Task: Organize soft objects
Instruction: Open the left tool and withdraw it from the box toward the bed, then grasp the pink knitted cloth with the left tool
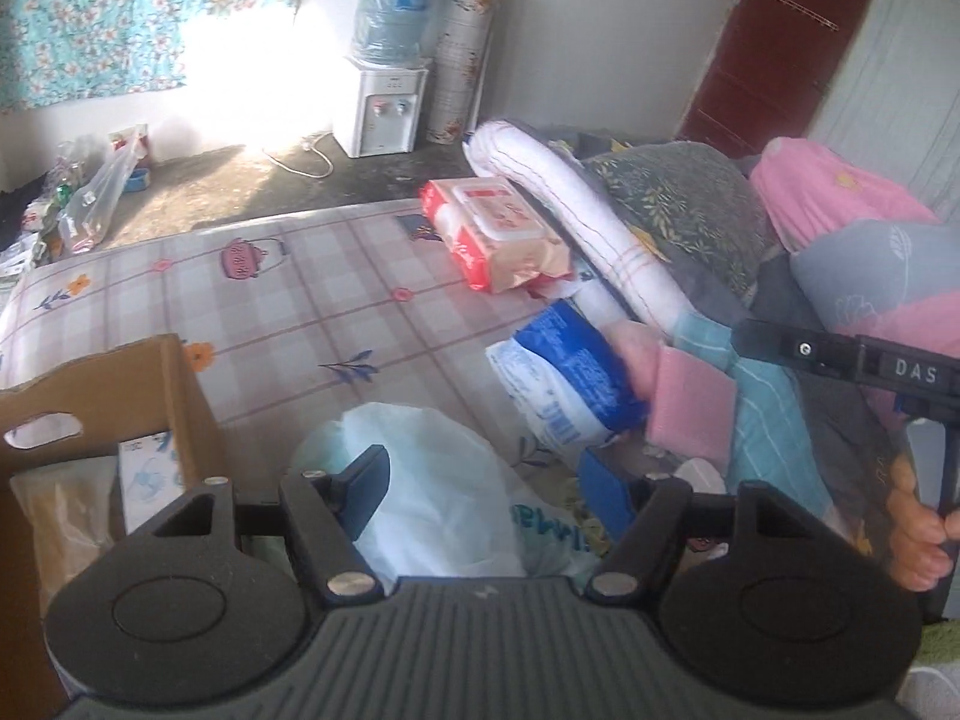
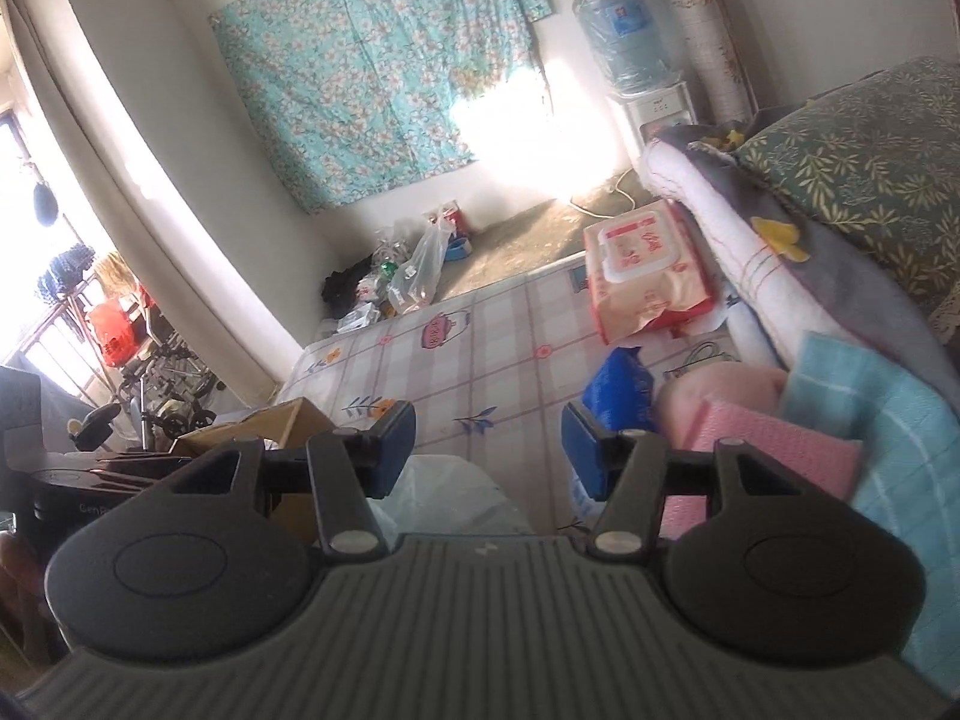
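Note:
My left gripper [image 1: 486,489] is open above a pale plastic bag [image 1: 432,480] on the checked mattress [image 1: 288,300]. A blue and white soft pack [image 1: 564,384] lies to its right, beside a pink sponge cloth [image 1: 690,414] and a teal cloth [image 1: 774,432]. A red wet-wipes pack [image 1: 498,228] lies farther back. A cardboard box [image 1: 120,420] with items inside stands at the left. My right gripper [image 2: 489,450] is open over the mattress [image 2: 480,336], with the blue pack [image 2: 618,384], pink cloth [image 2: 780,450] and wipes [image 2: 648,264] ahead and to the right.
Folded quilts and pillows [image 1: 690,204] are piled along the right. A water dispenser [image 1: 384,102] and a rolled mat [image 1: 462,48] stand at the far wall. Plastic bags [image 1: 96,198] clutter the floor. The right hand-held tool [image 1: 870,372] enters the left view.

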### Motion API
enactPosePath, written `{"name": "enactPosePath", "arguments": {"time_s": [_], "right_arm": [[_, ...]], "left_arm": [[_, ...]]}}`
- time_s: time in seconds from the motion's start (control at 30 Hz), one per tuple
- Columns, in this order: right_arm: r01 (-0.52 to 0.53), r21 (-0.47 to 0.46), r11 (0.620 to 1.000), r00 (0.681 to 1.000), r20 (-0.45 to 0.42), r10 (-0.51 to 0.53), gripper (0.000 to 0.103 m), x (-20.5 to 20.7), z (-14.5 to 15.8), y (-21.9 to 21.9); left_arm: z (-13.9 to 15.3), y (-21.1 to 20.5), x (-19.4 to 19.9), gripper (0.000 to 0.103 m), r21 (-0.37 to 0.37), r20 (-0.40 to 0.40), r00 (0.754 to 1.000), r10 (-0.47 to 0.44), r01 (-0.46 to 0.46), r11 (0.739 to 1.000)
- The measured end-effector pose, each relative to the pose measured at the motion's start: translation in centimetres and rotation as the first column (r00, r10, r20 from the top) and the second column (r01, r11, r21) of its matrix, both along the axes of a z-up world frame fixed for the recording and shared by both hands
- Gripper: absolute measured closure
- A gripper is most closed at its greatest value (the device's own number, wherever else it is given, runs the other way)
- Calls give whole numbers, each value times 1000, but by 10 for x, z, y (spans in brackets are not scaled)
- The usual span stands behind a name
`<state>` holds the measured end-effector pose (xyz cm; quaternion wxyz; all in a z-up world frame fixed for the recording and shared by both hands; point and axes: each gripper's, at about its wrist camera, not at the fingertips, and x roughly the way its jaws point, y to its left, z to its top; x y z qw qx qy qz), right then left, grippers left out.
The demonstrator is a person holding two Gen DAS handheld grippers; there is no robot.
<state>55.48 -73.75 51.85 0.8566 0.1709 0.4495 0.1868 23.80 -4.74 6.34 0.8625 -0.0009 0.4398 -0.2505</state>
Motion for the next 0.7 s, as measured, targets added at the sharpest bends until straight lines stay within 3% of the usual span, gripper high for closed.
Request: {"name": "enactPosePath", "arguments": {"time_s": [0.2, 0.33, 0.53, 0.7], "right_arm": [[29, -71, 997, 998, -61, -33, 49, 16, -37, -79], [16, -90, 996, 994, -108, -26, 49, 33, -65, -105], [-8, -70, 998, 989, -150, -3, 49, 54, -90, -111], [-32, -28, 999, 984, -176, 26, 49, 66, -102, -109]], "left_arm": [[-38, -80, -8, 38, -53, -90, 990, -109, 104, 993], [-59, -121, -3, 38, -83, -135, 979, -149, 139, 987], [-94, -149, 22, 38, -164, -268, 957, -114, 72, 984], [-108, -163, 35, 38, -148, -281, 955, -93, 52, 988]]}}
